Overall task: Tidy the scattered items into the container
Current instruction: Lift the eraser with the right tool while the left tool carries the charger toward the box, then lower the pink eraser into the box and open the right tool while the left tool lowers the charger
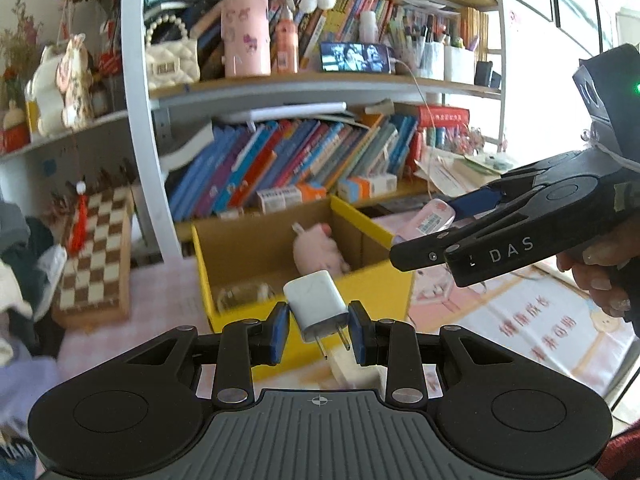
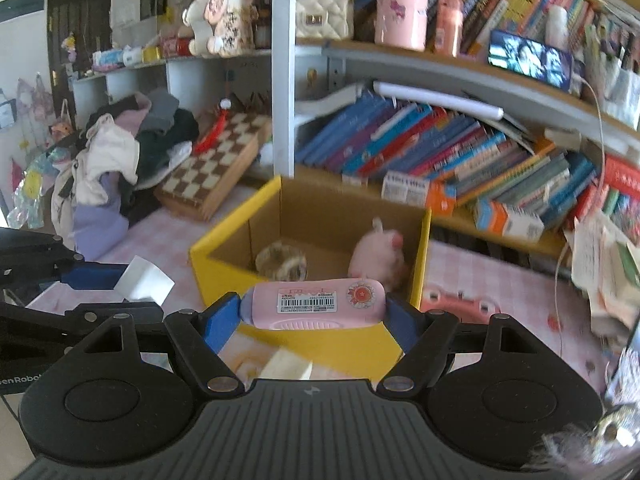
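Observation:
My left gripper [image 1: 319, 330] is shut on a white plug charger [image 1: 318, 305], prongs pointing down, held just in front of the yellow cardboard box [image 1: 208, 280]. My right gripper [image 2: 314, 314] is shut on a pink case with a barcode label [image 2: 314, 303], gripped by its two ends and lying level above the box's near wall [image 2: 224, 240]. Inside the box lie a pink plush pig [image 1: 318, 250] [image 2: 378, 258] and a clear roundish item [image 1: 244, 294] [image 2: 282, 262]. The right gripper [image 1: 448, 224] shows with the pink case [image 1: 430, 220] at the right of the left wrist view. The charger [image 2: 144, 282] appears at the left of the right wrist view.
A white block [image 2: 286, 364] [image 1: 356, 368] lies on the pink tablecloth before the box. Behind stand a bookshelf with leaning books [image 1: 288, 160], a phone [image 1: 354, 57], a chessboard [image 1: 94, 256] and a clothes pile [image 2: 120, 160]. A person's hand [image 1: 600, 272] holds the right gripper.

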Action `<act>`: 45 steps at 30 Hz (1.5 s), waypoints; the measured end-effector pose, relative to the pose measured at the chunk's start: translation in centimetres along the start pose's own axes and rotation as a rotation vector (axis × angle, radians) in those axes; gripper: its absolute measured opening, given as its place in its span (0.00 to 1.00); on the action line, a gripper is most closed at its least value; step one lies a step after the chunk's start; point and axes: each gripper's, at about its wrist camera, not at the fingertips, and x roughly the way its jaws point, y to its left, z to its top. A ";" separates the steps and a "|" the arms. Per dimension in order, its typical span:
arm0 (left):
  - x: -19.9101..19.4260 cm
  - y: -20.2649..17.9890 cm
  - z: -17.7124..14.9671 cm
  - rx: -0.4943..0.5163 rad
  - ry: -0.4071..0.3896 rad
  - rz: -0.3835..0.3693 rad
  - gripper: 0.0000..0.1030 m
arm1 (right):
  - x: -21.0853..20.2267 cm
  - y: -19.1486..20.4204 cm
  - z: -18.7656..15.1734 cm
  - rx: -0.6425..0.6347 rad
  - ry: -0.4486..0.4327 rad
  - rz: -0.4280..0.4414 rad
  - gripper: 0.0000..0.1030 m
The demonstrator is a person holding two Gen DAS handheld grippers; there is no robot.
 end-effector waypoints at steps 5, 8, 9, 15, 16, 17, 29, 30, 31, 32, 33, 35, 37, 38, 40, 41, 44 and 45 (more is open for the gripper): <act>1.7 0.6 1.9 0.027 -0.007 0.017 0.29 | 1.9 -1.2 2.1 -0.042 -0.015 0.017 0.74; 3.0 0.9 2.7 0.040 0.003 0.028 0.29 | 3.2 -1.9 3.1 -0.064 -0.014 0.032 0.74; 3.5 1.0 2.9 0.044 0.008 0.031 0.29 | 3.6 -2.1 3.3 -0.071 -0.013 0.036 0.74; 6.2 1.9 3.9 0.045 0.044 0.052 0.29 | 6.5 -3.1 4.0 -0.089 0.013 0.074 0.74; 6.6 2.1 4.1 0.043 0.051 0.056 0.29 | 7.0 -3.3 4.1 -0.089 0.018 0.079 0.74; 7.1 2.3 4.3 0.042 0.058 0.061 0.29 | 7.5 -3.5 4.2 -0.089 0.024 0.085 0.74; 13.6 3.9 4.6 0.019 0.218 0.053 0.29 | 15.2 -5.0 5.6 -0.232 0.127 0.116 0.74; 14.1 3.8 4.5 0.017 0.233 0.046 0.29 | 15.9 -5.1 5.8 -0.238 0.135 0.115 0.74; 14.6 3.8 4.5 0.011 0.248 0.039 0.29 | 16.6 -5.2 6.0 -0.244 0.142 0.115 0.74; 15.0 3.8 4.4 0.003 0.260 0.031 0.29 | 17.3 -5.4 6.4 -0.232 0.152 0.124 0.74; 15.4 3.8 4.4 -0.005 0.273 0.023 0.29 | 17.9 -5.5 6.7 -0.216 0.160 0.137 0.74; 16.2 3.9 4.3 -0.027 0.296 0.010 0.29 | 19.2 -5.6 7.5 -0.192 0.171 0.154 0.74; 16.9 4.1 4.2 -0.050 0.318 0.000 0.29 | 20.5 -5.5 8.2 -0.186 0.177 0.162 0.74; 17.2 4.2 4.1 -0.060 0.329 -0.004 0.29 | 21.0 -5.4 8.5 -0.185 0.180 0.167 0.74; 18.0 4.3 4.0 -0.074 0.353 -0.013 0.29 | 22.3 -5.2 9.0 -0.169 0.199 0.193 0.74; 18.5 4.3 3.9 -0.077 0.367 -0.018 0.29 | 23.1 -5.1 9.1 -0.149 0.217 0.212 0.74; 19.7 4.2 3.6 -0.076 0.411 -0.030 0.29 | 25.5 -4.9 9.4 -0.083 0.279 0.256 0.74; 20.1 4.3 3.5 -0.080 0.422 -0.033 0.29 | 26.2 -4.8 9.3 -0.068 0.298 0.262 0.74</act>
